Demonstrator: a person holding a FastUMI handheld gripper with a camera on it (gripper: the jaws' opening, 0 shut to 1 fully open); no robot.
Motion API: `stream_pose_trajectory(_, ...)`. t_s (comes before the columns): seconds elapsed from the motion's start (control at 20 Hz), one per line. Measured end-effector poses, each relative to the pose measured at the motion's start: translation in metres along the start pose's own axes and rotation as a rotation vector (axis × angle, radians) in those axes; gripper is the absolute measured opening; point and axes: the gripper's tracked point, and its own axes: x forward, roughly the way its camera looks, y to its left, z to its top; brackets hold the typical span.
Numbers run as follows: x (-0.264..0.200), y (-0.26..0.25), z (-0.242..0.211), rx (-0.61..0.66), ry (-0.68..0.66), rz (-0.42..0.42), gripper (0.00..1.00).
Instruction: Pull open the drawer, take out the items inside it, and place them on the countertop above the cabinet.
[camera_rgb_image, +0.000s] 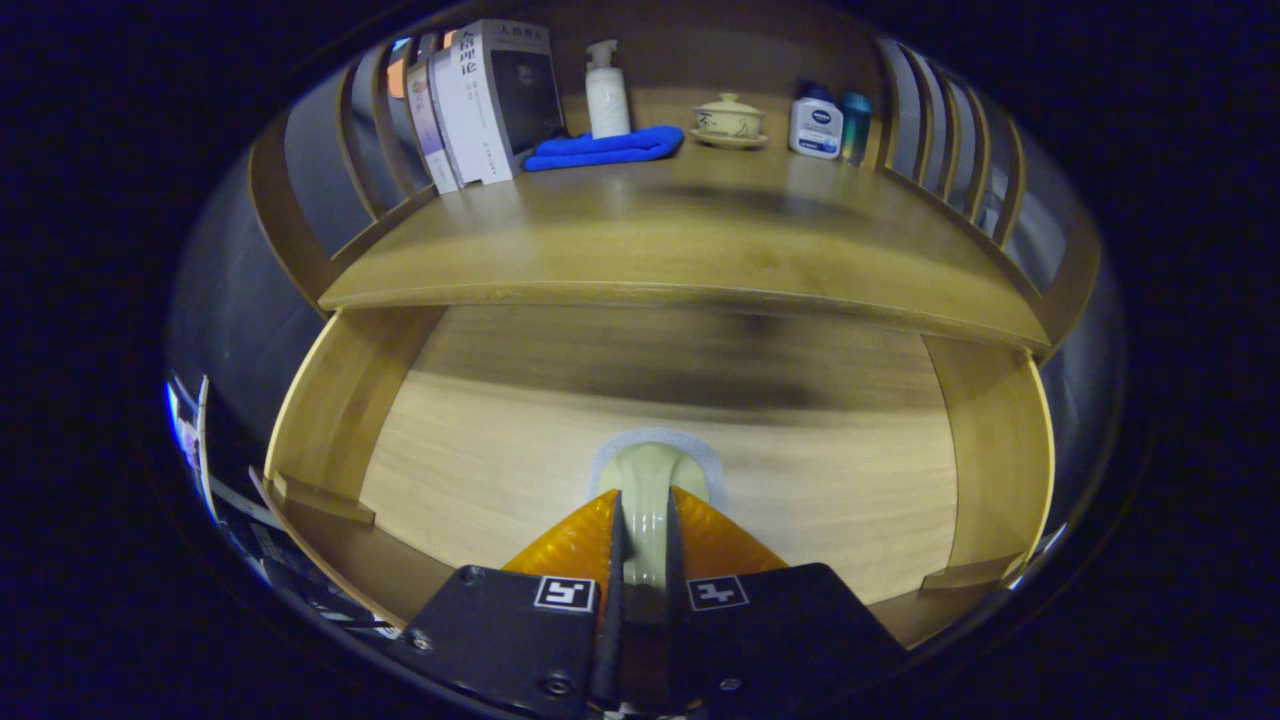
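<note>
Open drawer (480, 470), one pale spoon-like item (648, 490) clamped in the gripper (645, 530).

Both fingers closed tight against the sides of the cream-coloured item, its rounded end poking out just ahead of the fingertips (580, 540), above the drawer's light wooden floor; touching that floor or lifted off it, cannot tell. One countertop (700, 250) above the drawer, beyond the fingers, carrying along its back: three upright books (490, 100), one white pump bottle (607, 95), one folded blue cloth (605, 150) lying in front of the pump bottle, one lidded ceramic cup on a saucer (729, 120), one white lotion bottle with a blue cap (816, 122), one teal container (855, 128) just beside it. Curved wooden slats (370, 130) rising on both sides of the countertop.
</note>
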Motion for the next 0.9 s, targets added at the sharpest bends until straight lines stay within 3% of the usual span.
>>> stream_pose_trajectory(0.9, -0.09, 0.007, 0.056, -0.074, -0.185, -0.042, 0.2)
